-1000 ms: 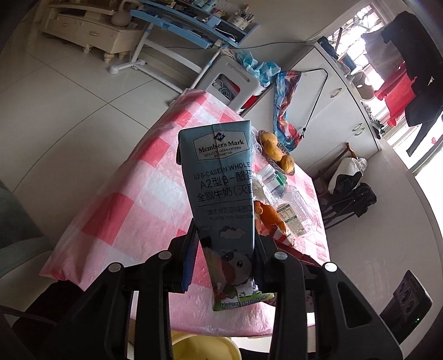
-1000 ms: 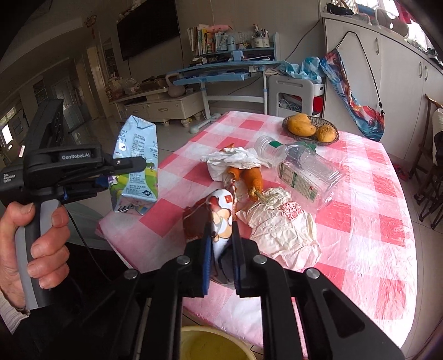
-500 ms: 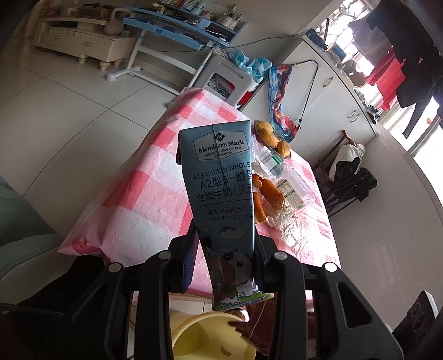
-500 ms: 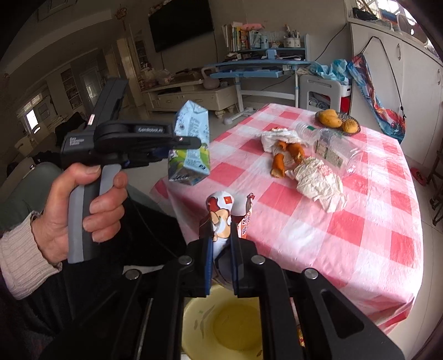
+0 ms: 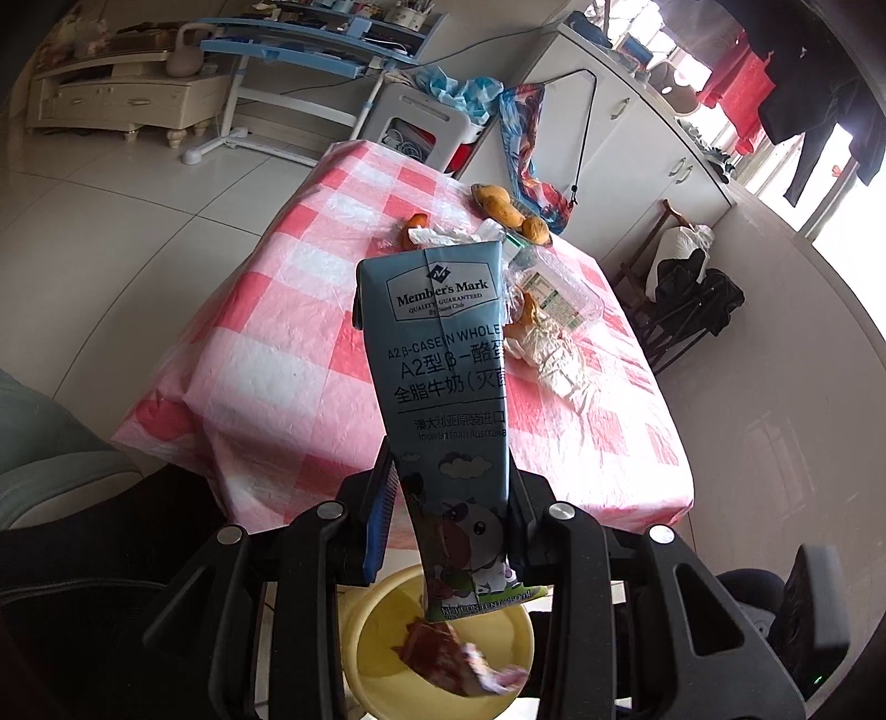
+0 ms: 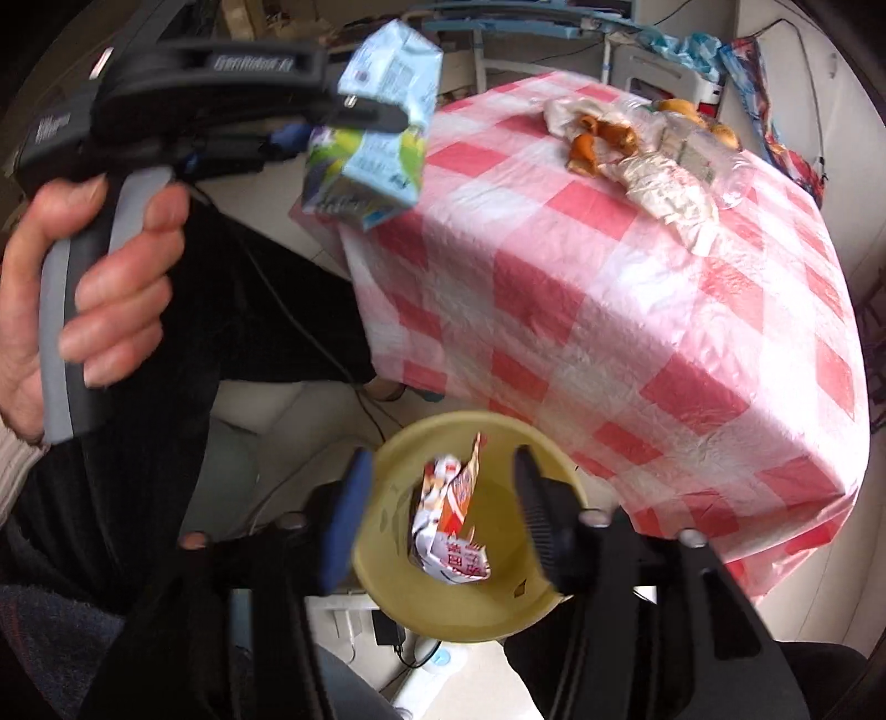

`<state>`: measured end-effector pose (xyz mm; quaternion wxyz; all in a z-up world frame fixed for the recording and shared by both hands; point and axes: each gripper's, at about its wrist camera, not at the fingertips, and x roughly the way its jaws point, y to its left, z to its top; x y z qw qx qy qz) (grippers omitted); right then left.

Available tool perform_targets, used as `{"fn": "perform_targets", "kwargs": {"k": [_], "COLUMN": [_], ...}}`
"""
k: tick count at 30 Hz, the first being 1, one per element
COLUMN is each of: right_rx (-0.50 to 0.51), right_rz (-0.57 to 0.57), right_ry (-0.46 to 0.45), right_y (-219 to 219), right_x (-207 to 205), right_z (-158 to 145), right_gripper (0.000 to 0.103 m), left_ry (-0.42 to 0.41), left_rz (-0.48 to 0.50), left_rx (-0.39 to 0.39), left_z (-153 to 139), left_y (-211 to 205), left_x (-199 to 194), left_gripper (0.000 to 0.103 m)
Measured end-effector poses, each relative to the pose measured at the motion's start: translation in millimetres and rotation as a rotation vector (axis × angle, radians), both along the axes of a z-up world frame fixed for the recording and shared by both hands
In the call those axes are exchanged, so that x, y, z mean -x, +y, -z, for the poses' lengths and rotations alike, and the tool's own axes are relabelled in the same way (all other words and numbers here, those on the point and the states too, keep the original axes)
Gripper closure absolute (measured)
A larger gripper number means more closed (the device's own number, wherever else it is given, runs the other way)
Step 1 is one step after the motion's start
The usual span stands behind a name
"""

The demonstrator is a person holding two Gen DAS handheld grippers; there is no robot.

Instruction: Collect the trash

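My left gripper (image 5: pixel 451 498) is shut on a blue milk carton (image 5: pixel 448 382) and holds it above the yellow bin (image 5: pixel 382 626); the carton also shows in the right wrist view (image 6: pixel 376 122). My right gripper (image 6: pixel 440 515) is open above the yellow bin (image 6: pixel 398 454). A crumpled red-and-white wrapper (image 6: pixel 448 526) lies loose inside the bin, between the spread fingers; it shows in the left wrist view too (image 5: pixel 454 659). More trash remains on the pink checked table (image 6: pixel 637 310): orange peels (image 6: pixel 592 138), crumpled paper (image 6: pixel 670 188) and a clear plastic bottle (image 5: pixel 559 288).
A bowl of mangoes (image 5: pixel 512 213) stands at the table's far edge. A white stool (image 5: pixel 426 127) and a blue desk (image 5: pixel 310 33) are beyond the table. White cabinets (image 5: pixel 637 144) line the right wall, with a chair (image 5: pixel 681 288) beside them.
My right gripper has opened over the bin and let go of the wrapper, which now lies in the bin. My left gripper has moved back over the bin with the carton.
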<state>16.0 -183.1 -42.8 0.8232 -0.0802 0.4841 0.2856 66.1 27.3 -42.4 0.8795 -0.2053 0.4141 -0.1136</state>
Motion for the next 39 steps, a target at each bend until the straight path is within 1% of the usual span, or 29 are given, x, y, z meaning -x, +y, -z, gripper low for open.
{"fn": "perform_targets", "kwargs": {"k": [2, 3, 5, 6, 7, 10, 14, 17, 18, 20, 21, 22, 24, 28, 34, 39], "right_rx": [-0.069, -0.102, -0.181, -0.218, -0.256, -0.351, -0.409, -0.41, -0.408, -0.402, -0.395, -0.388, -0.374, -0.328, -0.264, -0.239], "right_rz": [0.061, 0.1, 0.183, 0.227, 0.262, 0.357, 0.427, 0.437, 0.437, 0.441, 0.444, 0.444, 0.438, 0.417, 0.373, 0.358], "right_ry": [-0.045, -0.077, -0.141, -0.172, -0.19, -0.207, -0.204, -0.22, -0.226, -0.238, -0.242, -0.246, -0.249, -0.267, -0.305, -0.32], "right_y": [-15.1, -22.7, -40.1, -49.0, -55.4, -78.4, -93.6, -95.6, -94.7, -97.7, -96.7, -96.5, -94.8, -86.7, -71.9, -67.1], "right_x": [-2.0, -3.1, -5.4, -5.5, -7.4, -11.2, -16.2, -16.1, -16.1, -12.1, -12.3, -10.9, -10.7, -9.8, -5.5, -3.6], "right_z": [-11.4, -17.3, -30.9, -36.9, -41.9, -47.4, -50.5, -53.7, -54.5, -55.2, -55.4, -54.5, -53.3, -51.9, -52.4, -52.0], "right_gripper": [0.037, 0.035, 0.028, 0.022, 0.022, 0.021, 0.021, 0.021, 0.02, 0.018, 0.015, 0.014, 0.014, 0.014, 0.014, 0.014], "left_ry": [0.011, 0.021, 0.042, 0.058, 0.076, 0.149, 0.246, 0.297, 0.308, 0.296, 0.286, 0.27, 0.235, 0.156, 0.114, 0.05], "left_rz": [0.024, 0.038, 0.07, 0.094, 0.121, 0.223, 0.358, 0.396, 0.402, 0.385, 0.374, 0.361, 0.33, 0.227, 0.073, -0.001], "left_rx": [-0.013, -0.019, -0.035, -0.046, -0.059, -0.104, -0.186, -0.256, -0.263, -0.257, -0.246, -0.23, -0.214, -0.238, -0.192, -0.211], "left_z": [2.5, 3.7, 8.3, 12.3, 16.2, 33.1, 56.8, 68.3, 70.3, 67.9, 64.6, 61.5, 54.8, 41.0, 30.6, 22.9], "left_y": [-7.3, -11.3, -22.0, -28.6, -35.8, -61.5, -92.3, -103.8, -105.0, -100.7, -97.3, -93.3, -86.2, -73.7, -45.5, -38.2], "left_x": [6.7, 6.7, 12.6, 16.5, 20.0, 30.3, 45.5, 51.6, 52.6, 53.7, 51.9, 52.0, 48.7, 44.4, 34.0, 34.5], "left_gripper": [0.071, 0.071, 0.071, 0.071, 0.071, 0.071, 0.071, 0.068, 0.065, 0.058, 0.052, 0.049, 0.045, 0.035, 0.034, 0.034]}}
